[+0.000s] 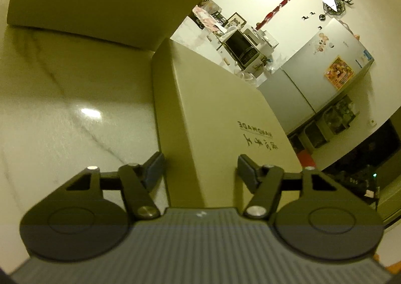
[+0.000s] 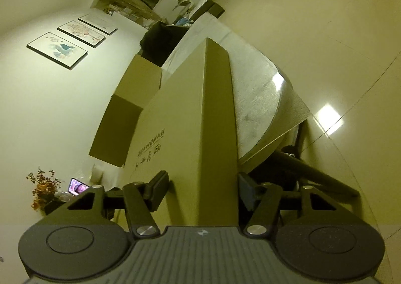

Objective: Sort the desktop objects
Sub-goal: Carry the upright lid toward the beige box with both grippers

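Note:
A flat beige box printed "HANDMADE" (image 1: 225,108) lies lengthwise between both grippers, and each wrist view looks at it from an opposite end. My left gripper (image 1: 200,171) is shut on its near end, with one pad against the box's left side and the other on the printed face. In the right wrist view the same box (image 2: 215,108) shows its narrow edge. My right gripper (image 2: 203,188) clamps that end, one pad on each broad face. I cannot tell whether the box rests on the table or hangs above it.
A larger beige box (image 1: 100,0) stands further back on the white marble table (image 1: 62,108). A brown carton (image 2: 125,108) stands beyond the held box. The round table edge (image 2: 283,98) drops to a shiny floor (image 2: 325,33). A fridge (image 1: 325,71) stands behind.

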